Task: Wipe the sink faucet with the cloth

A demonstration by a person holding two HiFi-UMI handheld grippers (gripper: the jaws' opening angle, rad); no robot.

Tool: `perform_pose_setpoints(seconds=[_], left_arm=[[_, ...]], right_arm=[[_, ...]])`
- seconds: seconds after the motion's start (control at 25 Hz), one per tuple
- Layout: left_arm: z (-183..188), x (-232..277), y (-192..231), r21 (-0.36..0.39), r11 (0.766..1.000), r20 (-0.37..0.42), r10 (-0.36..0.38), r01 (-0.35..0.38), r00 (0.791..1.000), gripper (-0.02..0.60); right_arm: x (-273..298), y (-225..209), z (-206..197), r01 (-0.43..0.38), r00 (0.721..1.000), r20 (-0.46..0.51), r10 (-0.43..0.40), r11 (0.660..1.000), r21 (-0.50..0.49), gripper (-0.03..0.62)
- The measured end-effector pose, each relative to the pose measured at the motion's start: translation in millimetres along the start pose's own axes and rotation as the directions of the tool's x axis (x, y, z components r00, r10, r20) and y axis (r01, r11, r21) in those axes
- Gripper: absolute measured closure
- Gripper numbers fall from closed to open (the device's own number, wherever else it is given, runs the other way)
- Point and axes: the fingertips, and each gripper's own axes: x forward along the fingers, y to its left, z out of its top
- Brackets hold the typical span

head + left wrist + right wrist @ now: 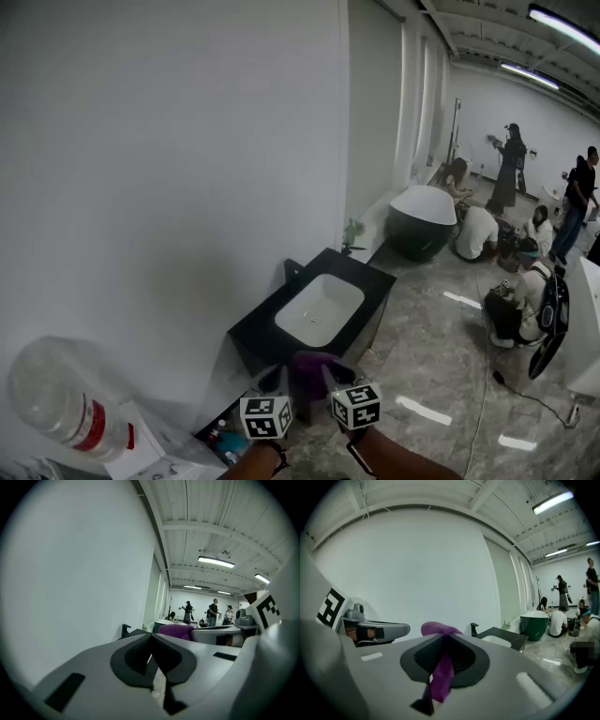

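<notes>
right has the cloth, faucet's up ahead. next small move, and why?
Probably carry the right gripper forward toward the faucet. Its jaws are shut on the purple cloth, so the grasp looks done, but the faucet stands well ahead at the back of the sink, with nothing touching it. The left gripper is shut and empty.

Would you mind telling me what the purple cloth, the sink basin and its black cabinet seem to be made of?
The purple cloth looks like soft fabric, perhaps microfibre: it hangs limply from the right tool. The sink basin is smooth white, probably glazed ceramic. The black cabinet looks matte; its material is unclear.
</notes>
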Motion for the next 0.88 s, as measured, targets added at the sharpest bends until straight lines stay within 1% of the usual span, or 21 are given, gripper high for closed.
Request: perform_pose_setpoints(seconds=[0.28, 0.64, 0.88], left_arm=[[-1.0, 3.4, 4.0, -0.003, 1.000, 0.000, -0.003, 0.003, 1.000, 0.577], [0.9, 6.7, 10.7, -0.007, 1.000, -0.006, -0.014, 0.014, 1.000, 0.577], [5.0, 7.7, 28.7, -0.002, 0.999, -0.014, -0.051, 0.051, 0.999, 0.577]], right_arm=[[4.4, 0.3, -1.8, 0.003, 1.000, -0.001, -0.003, 1.000, -0.010, 0.565], [12.5, 0.9, 2.8, 0.010, 1.000, 0.012, -0.010, 1.000, 0.000, 0.563], [26.4, 14.9, 4.8, 0.033, 0.999, 0.018, -0.033, 0.999, 0.009, 0.563]])
